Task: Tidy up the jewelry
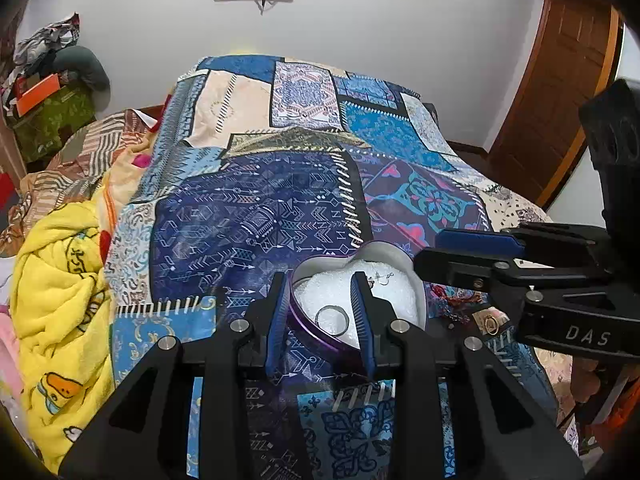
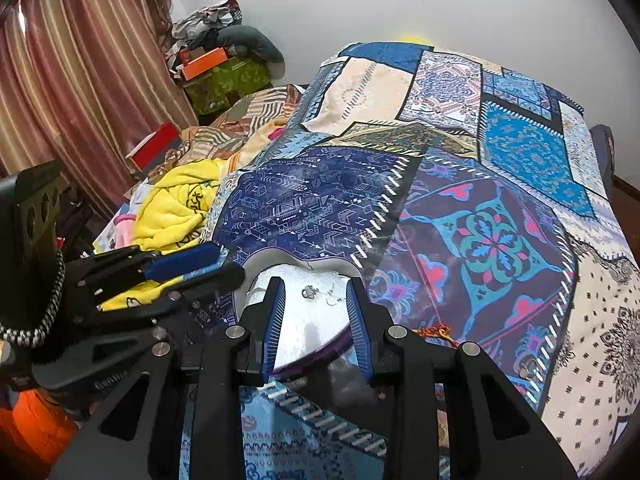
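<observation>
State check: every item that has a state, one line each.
left gripper: open, empty, over the box's near rim
right gripper: open, empty, over the box
heart-shaped box: lid off, white foam inside
silver ring: lying in the box
small earrings: lying in the box
gold ring: on the bedspread, outside the box
red beaded piece: on the bedspread, outside the box

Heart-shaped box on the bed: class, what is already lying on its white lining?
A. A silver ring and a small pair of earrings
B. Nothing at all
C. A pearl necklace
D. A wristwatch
A: in the left wrist view the heart-shaped box holds a silver ring near its front rim and small earrings further back on the white lining; no watch or pearls show.
</observation>
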`<state>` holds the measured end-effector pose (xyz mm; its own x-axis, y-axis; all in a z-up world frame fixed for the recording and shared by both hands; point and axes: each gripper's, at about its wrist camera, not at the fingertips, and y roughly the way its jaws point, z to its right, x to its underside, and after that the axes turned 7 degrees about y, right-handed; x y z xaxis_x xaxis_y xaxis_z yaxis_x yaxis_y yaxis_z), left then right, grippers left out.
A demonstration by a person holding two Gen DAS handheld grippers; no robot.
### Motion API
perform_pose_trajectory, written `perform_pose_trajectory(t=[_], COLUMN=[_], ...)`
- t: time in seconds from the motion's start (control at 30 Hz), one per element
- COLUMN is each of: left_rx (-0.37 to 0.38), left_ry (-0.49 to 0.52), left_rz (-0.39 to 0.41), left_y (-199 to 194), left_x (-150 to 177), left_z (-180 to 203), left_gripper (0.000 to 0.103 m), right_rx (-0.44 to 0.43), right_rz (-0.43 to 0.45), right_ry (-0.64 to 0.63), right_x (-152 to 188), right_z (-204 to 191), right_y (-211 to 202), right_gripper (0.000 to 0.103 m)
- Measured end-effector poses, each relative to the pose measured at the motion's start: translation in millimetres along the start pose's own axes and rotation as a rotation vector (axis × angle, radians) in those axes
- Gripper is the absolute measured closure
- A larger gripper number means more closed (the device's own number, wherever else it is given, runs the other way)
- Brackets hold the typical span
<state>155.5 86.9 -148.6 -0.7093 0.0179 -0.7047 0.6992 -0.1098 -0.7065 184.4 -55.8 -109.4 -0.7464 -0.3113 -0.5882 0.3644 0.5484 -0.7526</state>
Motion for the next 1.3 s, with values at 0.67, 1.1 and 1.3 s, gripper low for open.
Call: perform_pose_trajectory(t=[0.67,1.1,1.3], left_rx=[-0.005,0.099,0.138], left_ry=[0.049,0.112,0.136], left_rz=[0.014,-0.059,-0.104], left_y=[-44.1,-22.3,-0.5], left_x=[8.9,16.6,20.1], left_z=[47.2,104.3,124.1], left_gripper=[0.07,0.07,0.07], right_rx=[0.099,0.144,0.125], right_rz=[0.045,0.043,0.003], right_ry=[0.053,0.14,0.157], right_x=[48.2,75.1,81.2], right_z=[33.2,80.4,91.3], right_y=[-64.8,-87.8,-77.1], right_gripper=[0.074,0.074,0.074])
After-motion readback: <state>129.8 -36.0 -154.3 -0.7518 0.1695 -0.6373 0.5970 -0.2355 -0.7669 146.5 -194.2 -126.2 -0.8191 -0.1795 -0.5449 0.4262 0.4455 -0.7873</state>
